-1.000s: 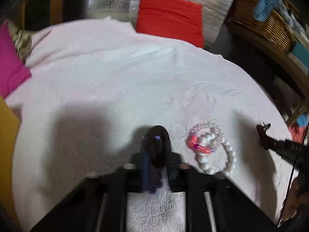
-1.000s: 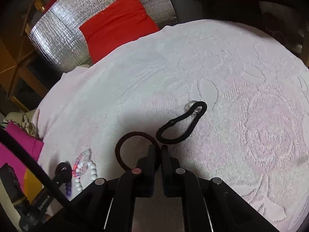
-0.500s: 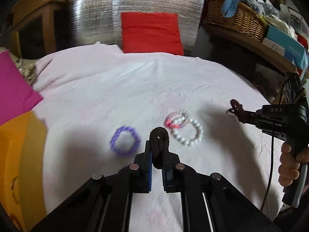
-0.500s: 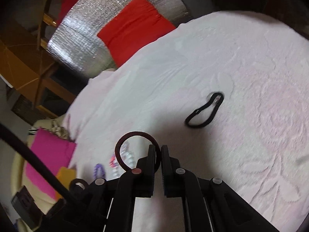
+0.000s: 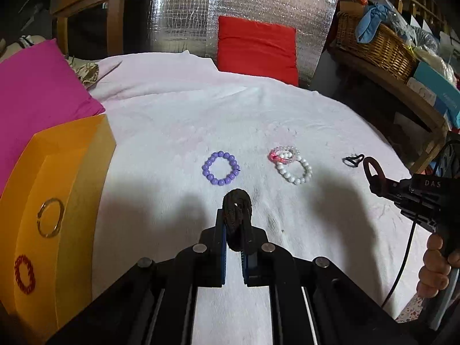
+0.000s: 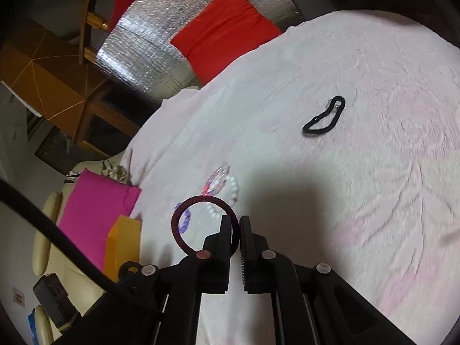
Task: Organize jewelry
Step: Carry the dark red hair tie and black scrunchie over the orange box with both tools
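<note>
Two pieces are up off the cloth at once: my left tongs are clamped on a dark braided band, and my right tongs are pinched tight on the rim of a maroon ring-shaped band, which stands up to one side of the fingers. Just to my left sits the orange box, with a gold hoop and a red beaded ring already lying on its top face. I judge this the carrying step, both bands lifted and bound for that box. Next, each hand must swing over the box, lower and part its tongs so the band drops flat, clear of the pieces there. Farther out on the pale pink cloth of the surface wait a purple bead bracelet and, well apart, a white pearl bracelet overlapped by a clear-and-pink one. Beyond them lies a thin black hair tie, untouched.
</note>
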The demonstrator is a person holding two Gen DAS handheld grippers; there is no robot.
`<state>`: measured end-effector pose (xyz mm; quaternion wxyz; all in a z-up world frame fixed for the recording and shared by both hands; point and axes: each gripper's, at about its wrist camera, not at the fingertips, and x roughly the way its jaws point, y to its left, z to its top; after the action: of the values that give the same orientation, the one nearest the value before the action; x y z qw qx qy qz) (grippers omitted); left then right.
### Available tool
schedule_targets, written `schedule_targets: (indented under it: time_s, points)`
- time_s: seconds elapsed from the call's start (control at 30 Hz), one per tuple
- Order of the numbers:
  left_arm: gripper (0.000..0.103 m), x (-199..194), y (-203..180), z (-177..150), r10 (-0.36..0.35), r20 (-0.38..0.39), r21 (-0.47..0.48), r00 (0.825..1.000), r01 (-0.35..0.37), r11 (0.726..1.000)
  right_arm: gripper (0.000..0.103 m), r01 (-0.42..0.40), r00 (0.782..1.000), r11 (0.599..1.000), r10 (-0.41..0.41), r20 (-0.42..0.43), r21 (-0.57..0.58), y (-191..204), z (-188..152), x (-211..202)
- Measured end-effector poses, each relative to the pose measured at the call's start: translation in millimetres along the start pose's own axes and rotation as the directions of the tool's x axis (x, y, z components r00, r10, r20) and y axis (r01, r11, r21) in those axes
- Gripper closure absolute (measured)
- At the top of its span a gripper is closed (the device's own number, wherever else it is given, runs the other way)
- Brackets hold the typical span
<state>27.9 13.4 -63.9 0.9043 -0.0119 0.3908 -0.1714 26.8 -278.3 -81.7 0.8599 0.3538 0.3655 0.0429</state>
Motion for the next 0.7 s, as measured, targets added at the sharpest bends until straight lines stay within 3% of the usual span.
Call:
schedule_targets:
  time_s: [0.23,0.47,0.7]
  points:
    - [0.095,4.4,-11.1,-1.8,0.026,0.008,0.036,1.000,-0.027,0.999,0.096,-0.041,0.999,0.999,0.041,-0.015,-0.029,18.2,-26.3,-7.6]
    - [0.095,17.0,-7.9,3.6,0.060,-0.009,0.033,0.998,-0.060,0.998,0.096,-0.048,0.995,0.998,0.045,-0.085,-0.029,23.9,-29.0,20.9]
    - [0.095,15.3,-2.7,6.0,0.060,0.001,0.033,0.998,-0.060,0.998,0.096,-0.074,0.994,0.996,0.070,-0.085,-0.056,37.2,-27.8,30.4]
